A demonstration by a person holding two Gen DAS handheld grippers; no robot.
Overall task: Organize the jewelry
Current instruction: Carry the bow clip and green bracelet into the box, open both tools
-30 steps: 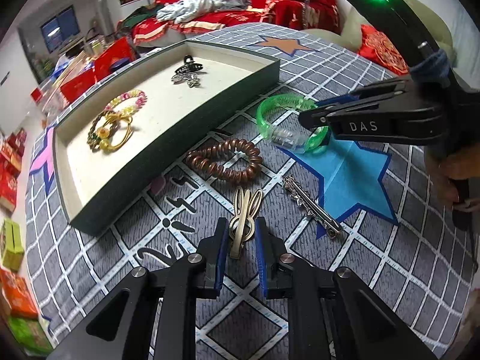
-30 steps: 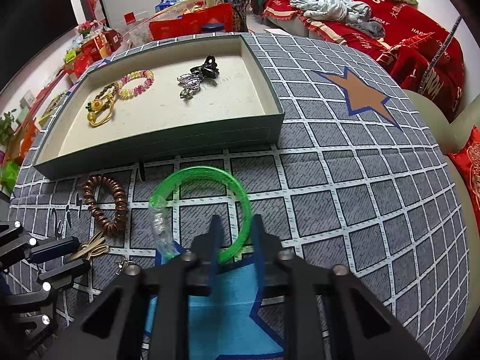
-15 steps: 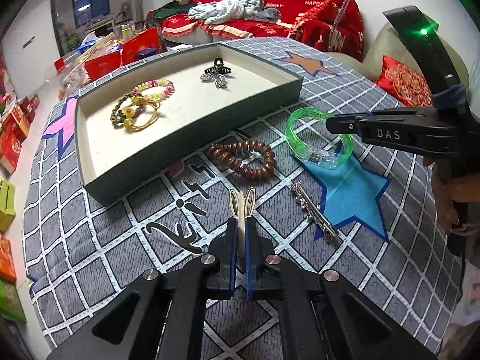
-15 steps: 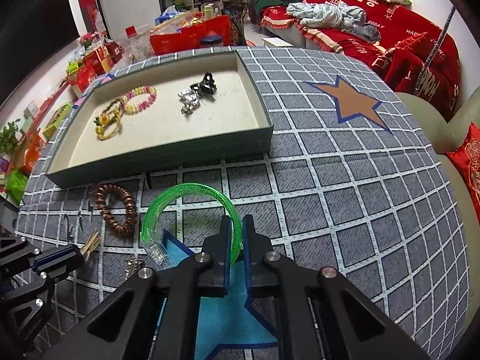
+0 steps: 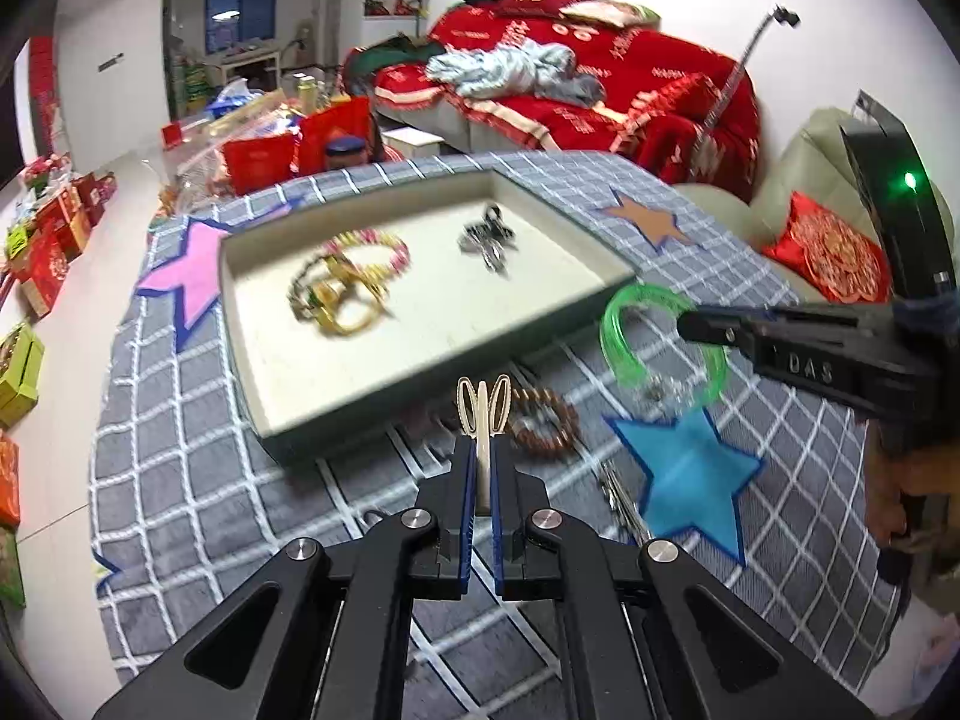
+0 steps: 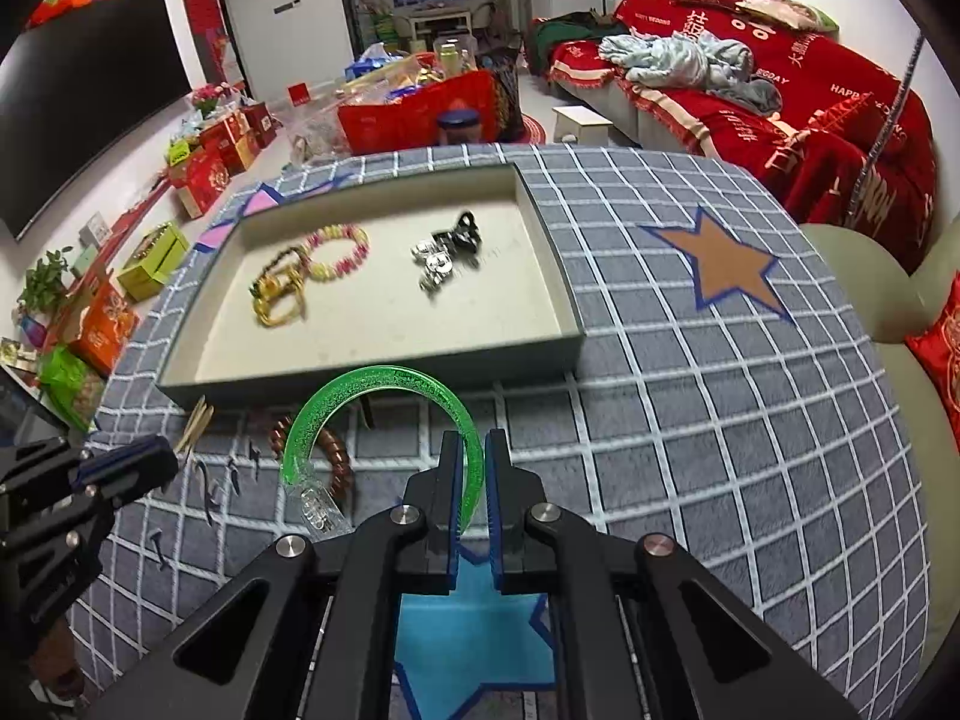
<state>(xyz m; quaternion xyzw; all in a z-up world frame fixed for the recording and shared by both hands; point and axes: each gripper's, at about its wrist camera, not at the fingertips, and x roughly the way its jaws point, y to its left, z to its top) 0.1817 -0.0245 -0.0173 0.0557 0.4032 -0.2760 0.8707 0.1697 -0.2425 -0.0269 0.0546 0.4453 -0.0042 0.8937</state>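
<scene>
My left gripper (image 5: 482, 450) is shut on a gold rabbit-ear hair clip (image 5: 483, 405), lifted off the cloth. A green translucent bangle (image 6: 384, 420) hangs above the table with my right gripper (image 6: 472, 447) shut on its rim; the left wrist view shows the bangle (image 5: 630, 342) at the right. The shallow green tray (image 6: 372, 375) lies beyond, holding gold and pink bracelets (image 6: 312, 264) and a black and silver clip (image 6: 447, 249). A brown spiral hair tie (image 5: 543, 420) and a silver bar clip (image 5: 621, 498) rest on the cloth.
The table wears a grey grid cloth with a blue star (image 5: 690, 468), an orange star (image 6: 729, 267) and a pink star (image 5: 192, 270). A hand (image 5: 912, 492) holds the right tool. Red boxes (image 6: 210, 174) and a red-covered sofa (image 6: 780, 90) surround the table.
Both grippers closed, the left on the gold clip, the right on the green bangle. Both then rose, lifting their items off the cloth toward the tray.
</scene>
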